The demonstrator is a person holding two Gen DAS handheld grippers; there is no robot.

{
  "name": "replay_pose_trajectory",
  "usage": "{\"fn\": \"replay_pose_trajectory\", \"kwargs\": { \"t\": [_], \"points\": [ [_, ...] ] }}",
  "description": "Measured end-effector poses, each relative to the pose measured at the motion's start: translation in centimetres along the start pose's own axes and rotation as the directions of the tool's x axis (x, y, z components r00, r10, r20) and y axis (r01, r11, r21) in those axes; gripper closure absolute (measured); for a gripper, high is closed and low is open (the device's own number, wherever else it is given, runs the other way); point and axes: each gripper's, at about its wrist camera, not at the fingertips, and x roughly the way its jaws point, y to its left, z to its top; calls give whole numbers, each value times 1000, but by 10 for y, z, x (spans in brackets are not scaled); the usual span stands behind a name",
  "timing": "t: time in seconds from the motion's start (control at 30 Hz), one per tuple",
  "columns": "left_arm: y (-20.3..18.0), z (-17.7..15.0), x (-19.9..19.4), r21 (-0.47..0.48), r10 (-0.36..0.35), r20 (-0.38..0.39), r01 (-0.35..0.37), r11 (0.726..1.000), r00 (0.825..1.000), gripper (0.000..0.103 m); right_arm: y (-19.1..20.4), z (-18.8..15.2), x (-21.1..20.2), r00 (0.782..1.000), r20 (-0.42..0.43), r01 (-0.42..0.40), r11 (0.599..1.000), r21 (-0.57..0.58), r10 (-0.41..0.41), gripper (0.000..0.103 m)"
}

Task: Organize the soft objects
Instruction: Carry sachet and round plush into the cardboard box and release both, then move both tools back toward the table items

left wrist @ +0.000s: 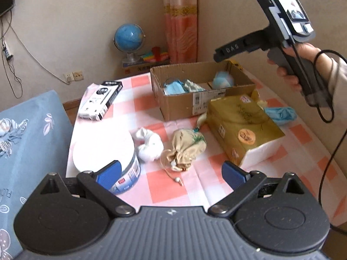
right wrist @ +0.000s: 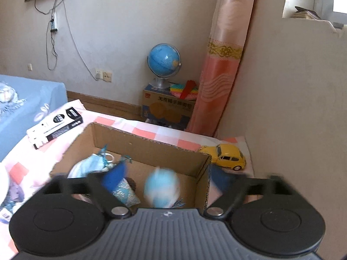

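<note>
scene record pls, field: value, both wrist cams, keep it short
surface: table with pink-and-white checked cloth
container: open cardboard box
in box: blue face masks, light blue soft ball
loose soft items: white sock bundle, beige drawstring pouch, blue glove
other items: gold tissue pack, round white tub, black-and-white carton, yellow toy car
left gripper: open, empty, above table's near edge
right gripper: open, over box, motion-blurred

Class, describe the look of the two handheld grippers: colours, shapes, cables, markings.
Left gripper: grey ribbed body, black linkages, blue finger pads. Right gripper matches; its black pistol handle reads "DAS", trails a black cable, beige sleeve behind.
</note>
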Motion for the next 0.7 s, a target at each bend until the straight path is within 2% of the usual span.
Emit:
{"fn": "replay_pose_trajectory", "kwargs": {
  "t": [0.17, 0.33, 0.7],
  "points": [
    [3, -5, 2, -8, -12, -4, 12, 1000, 1000, 4, 1, -7, -13, 1000, 12, 8, 1000, -5, -8, 0],
    [1, -7, 2, -5, -18, -5, 18, 1000, 1000, 4, -3, -19, -36, 1000, 15, 7, 999, 51, -8, 0],
    [-11, -17, 1, 44, -36, -9, 36, 998, 999, 4, 2, -69, -100, 999, 40, 20, 990, 140, -25, 0]
  ]
}}
